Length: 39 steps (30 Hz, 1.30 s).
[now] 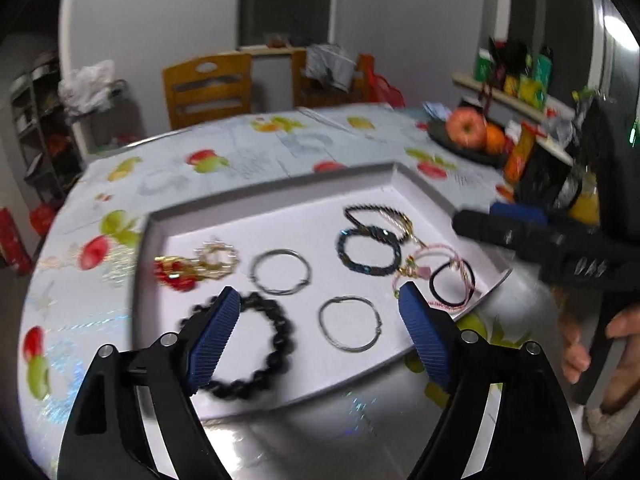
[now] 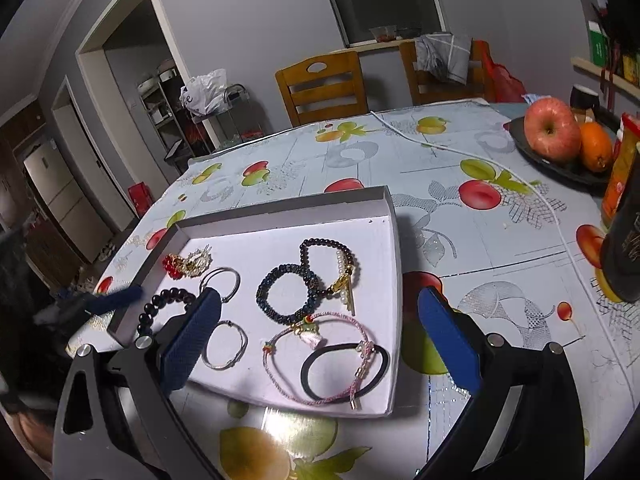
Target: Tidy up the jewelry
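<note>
I have both grippers hanging over the near edge of the white tray (image 2: 394, 240), which sits on the fruit-print tabletop (image 2: 500, 240). My left gripper (image 1: 320, 304) has its fingers wide apart with nothing between them; the black bead bracelet (image 1: 276, 344) lies flat on the tray floor just under and behind the left finger, and as far as I can judge through the motion blur it is free of the pads. My right gripper (image 2: 320, 312) is also spread wide and empty, poised above the tray's right half.

All the jewelry is in the tray: two thin silver bangles (image 2: 224, 344), a red-and-gold piece (image 2: 180, 266) in the far left corner, a dark blue beaded bracelet (image 2: 288, 294), a dark bead-and-pearl strand (image 2: 340, 264) touching it, and a pink cord bracelet (image 2: 320, 360) lying across a black hair band (image 2: 344, 372).

The risks, as I see them: the pink cord and the hair band overlap, so lifting one would likely drag the other along. The blue bracelet and the pearl strand touch and could snag the same way. The thin bangles lie flat and may slip from the pads. The tray looks light; pushing down on its near rim could tip or slide it.
</note>
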{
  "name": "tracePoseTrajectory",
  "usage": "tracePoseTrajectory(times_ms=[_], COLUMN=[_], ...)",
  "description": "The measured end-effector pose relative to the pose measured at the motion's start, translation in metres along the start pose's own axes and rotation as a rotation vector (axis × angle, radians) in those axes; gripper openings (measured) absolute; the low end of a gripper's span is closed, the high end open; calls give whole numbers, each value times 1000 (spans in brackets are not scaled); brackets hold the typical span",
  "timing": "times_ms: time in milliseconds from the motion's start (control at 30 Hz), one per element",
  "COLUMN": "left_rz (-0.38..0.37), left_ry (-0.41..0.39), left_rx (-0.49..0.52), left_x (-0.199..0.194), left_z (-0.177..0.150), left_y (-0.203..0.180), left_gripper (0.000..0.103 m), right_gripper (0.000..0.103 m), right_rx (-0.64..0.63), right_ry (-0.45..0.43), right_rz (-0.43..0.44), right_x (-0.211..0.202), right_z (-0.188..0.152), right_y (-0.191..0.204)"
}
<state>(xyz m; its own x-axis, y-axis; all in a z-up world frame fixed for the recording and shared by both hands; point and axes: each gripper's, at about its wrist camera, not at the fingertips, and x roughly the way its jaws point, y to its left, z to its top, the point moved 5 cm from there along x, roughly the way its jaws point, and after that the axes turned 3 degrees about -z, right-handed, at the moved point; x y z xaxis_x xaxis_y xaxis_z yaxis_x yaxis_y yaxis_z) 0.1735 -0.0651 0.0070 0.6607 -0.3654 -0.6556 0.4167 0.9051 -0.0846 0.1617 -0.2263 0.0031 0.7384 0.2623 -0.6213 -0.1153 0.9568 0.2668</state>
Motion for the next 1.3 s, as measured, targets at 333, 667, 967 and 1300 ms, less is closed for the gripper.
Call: tracePoseTrajectory(times_ms=[333,667,967,1300], left_rz=[172,272,322,342], left_ry=[-1,24,-41,-9], left_rx=[-71,-139,-153,-131], left_x=[-46,-44,-48,-42], left_z=[-40,-67,-64,-64], left_y=[36,45,53,48], left_gripper=[95,96,98,98], right_gripper=[97,97,98,97], right_rx=[-104,-158,-139,-132], right_ry=[4,32,28,1], right_rz=[-41,-118,-222,-285], right_x=[-34,-43,-27,-28], right_z=[-33,-67,-71,-66], right_y=[23,34,24,18])
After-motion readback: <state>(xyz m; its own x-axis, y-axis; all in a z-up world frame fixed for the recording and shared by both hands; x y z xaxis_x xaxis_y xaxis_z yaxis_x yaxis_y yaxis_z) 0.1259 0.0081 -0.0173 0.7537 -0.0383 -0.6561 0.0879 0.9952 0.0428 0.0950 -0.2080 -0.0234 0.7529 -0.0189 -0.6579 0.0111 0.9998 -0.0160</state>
